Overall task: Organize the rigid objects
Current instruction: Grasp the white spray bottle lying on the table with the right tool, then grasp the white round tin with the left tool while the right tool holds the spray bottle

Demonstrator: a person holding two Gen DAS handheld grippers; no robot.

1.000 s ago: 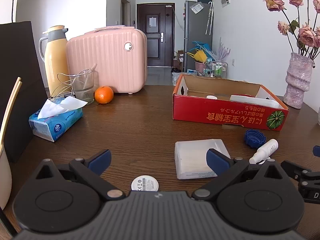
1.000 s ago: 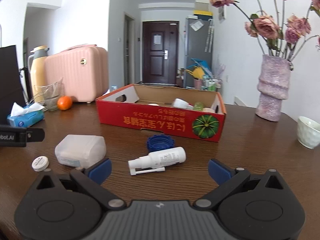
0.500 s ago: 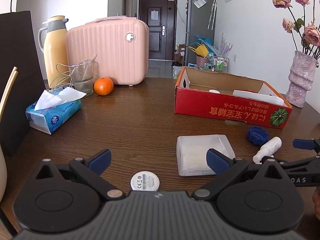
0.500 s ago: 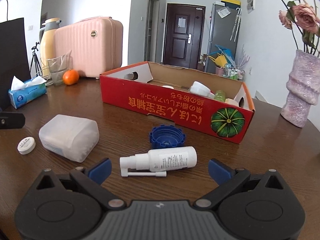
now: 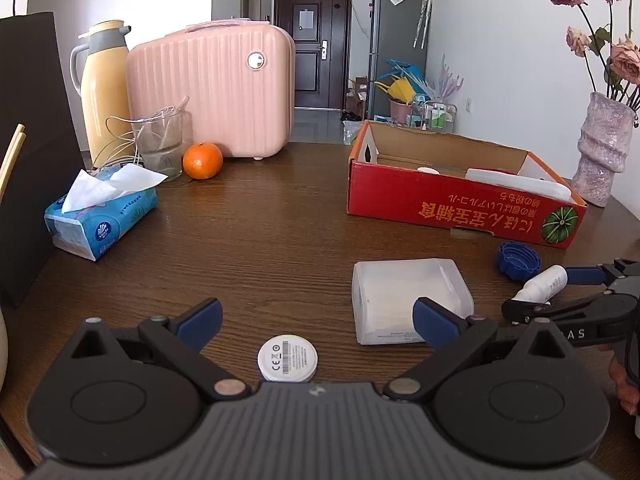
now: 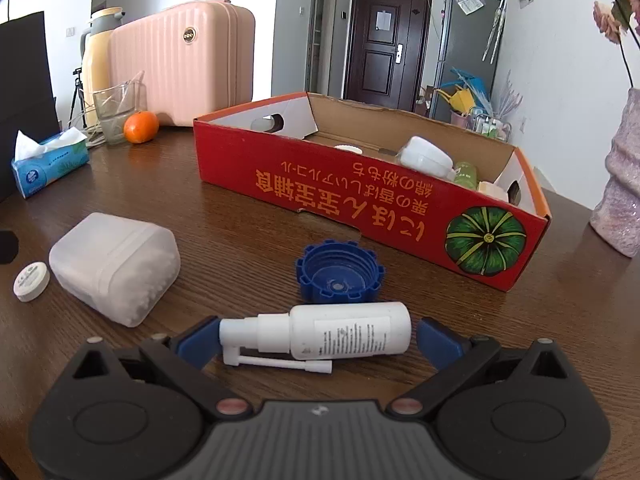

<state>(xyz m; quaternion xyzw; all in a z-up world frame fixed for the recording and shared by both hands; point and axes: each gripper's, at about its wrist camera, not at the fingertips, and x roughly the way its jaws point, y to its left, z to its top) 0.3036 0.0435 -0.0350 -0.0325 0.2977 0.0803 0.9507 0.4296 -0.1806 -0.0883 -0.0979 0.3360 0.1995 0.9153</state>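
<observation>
Dark wood table (image 6: 240,184) runs ahead of both your claws, with a red cardboard box (image 6: 360,196) beyond them already holding a few small items.

Your right gripper (image 6: 318,338) stands with its jaws wide apart, and the white spray bottle (image 6: 332,334) lies on the table right between the blue pads. Its long axis runs crosswise to the claw: the nozzle end sits against or just beside the left pad, the flat base stops a little short of the right pad. A thin white tube lies folded along its near side. Closing now would, I judge, squeeze it end to end, not across its body, so watch for it popping out or turning. It looks like hard, smooth plastic with a paper label, light and apt to roll.

Just past the bottle lies a blue screw cap (image 6: 338,272), open side up, and ahead to the left a frosted plastic container (image 6: 112,268) on its side.

Your left gripper (image 5: 316,320) is also spread open and holds nothing; a small white round disc (image 5: 287,358) rests on the table between its pads, close to the claw's body. The right hand is clearly the nearer one for the bottle, and the box lies straight ahead of it.
</observation>
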